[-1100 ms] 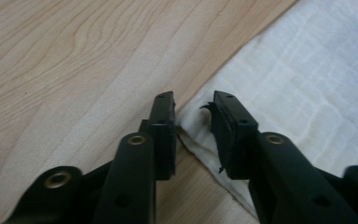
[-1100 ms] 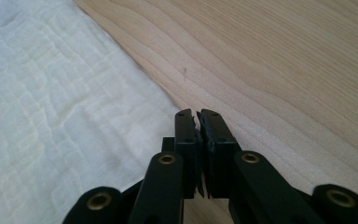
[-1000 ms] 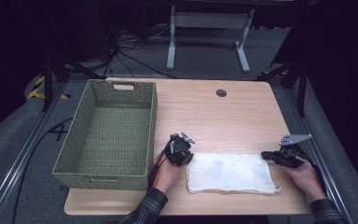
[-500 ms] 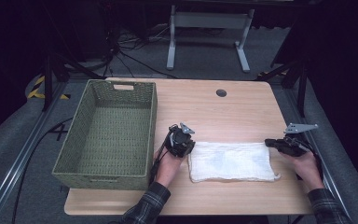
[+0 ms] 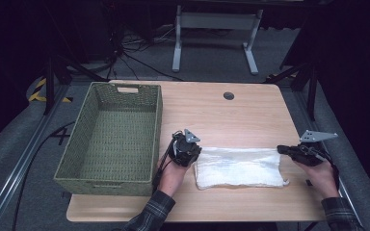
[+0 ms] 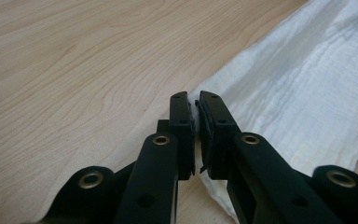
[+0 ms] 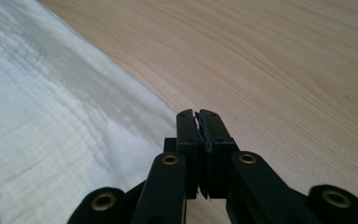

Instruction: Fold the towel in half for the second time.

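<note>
Both grippers pinch far corners of the white cloth [image 5: 240, 166], lower centre: left gripper [image 6: 196, 122] thinly, right gripper [image 7: 198, 128] clamped tight. Uneven lifting could slip the left corner free.

Basket [image 5: 111, 137] sits on table [image 5: 231, 115] left side; cloth [image 5: 238, 166] lies right of it, near front edge, between left gripper [image 5: 189, 150] and right gripper [image 5: 283, 149].

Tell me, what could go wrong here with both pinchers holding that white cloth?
The left gripper pinches only a thin edge of the white cloth, so it could slip out. The right gripper grips the opposite corner as narrowly. The basket stands right beside the left hand, which might bump it.
</note>
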Motion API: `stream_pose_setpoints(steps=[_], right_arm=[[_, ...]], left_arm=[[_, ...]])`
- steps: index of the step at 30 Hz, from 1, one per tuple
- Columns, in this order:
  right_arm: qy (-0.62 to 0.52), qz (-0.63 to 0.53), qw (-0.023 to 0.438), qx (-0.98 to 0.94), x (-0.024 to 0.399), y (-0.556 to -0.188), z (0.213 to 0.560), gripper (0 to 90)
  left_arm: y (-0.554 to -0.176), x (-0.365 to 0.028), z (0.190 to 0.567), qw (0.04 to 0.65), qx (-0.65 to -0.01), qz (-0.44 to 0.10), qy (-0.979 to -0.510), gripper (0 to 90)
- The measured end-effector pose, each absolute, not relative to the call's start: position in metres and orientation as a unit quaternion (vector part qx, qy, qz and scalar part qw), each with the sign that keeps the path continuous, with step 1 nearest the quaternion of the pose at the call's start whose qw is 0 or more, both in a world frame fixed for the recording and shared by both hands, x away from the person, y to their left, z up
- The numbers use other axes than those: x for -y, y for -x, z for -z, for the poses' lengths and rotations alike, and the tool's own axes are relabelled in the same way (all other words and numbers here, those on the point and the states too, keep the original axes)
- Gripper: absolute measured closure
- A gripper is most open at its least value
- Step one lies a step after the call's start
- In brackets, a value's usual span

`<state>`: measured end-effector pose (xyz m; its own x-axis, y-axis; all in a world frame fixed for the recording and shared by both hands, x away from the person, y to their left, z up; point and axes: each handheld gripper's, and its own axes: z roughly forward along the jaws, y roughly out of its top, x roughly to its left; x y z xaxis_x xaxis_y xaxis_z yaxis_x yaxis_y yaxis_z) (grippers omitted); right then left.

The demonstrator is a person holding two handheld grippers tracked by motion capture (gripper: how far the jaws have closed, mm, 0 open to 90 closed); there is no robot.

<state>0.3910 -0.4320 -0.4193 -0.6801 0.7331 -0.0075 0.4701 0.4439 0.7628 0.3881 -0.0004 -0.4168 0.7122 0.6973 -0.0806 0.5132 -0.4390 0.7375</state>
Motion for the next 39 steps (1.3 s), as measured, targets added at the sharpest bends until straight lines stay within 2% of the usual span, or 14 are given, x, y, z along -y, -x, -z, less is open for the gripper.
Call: stream_pose_setpoints(steps=[23, 39], right_arm=[[-0.344, -0.392, 0.167, -0.837, 0.431, -0.344, 0.415, 87.7], [-0.343, -0.388, 0.158, -0.841, 0.434, -0.323, 0.423, 87.1]], left_arm=[[-0.339, -0.005, 0.413, 0.394, -0.314, -0.131, -0.854, 84.1], [-0.307, -0.004, 0.425, 0.393, -0.297, -0.091, -0.865, 84.1]])
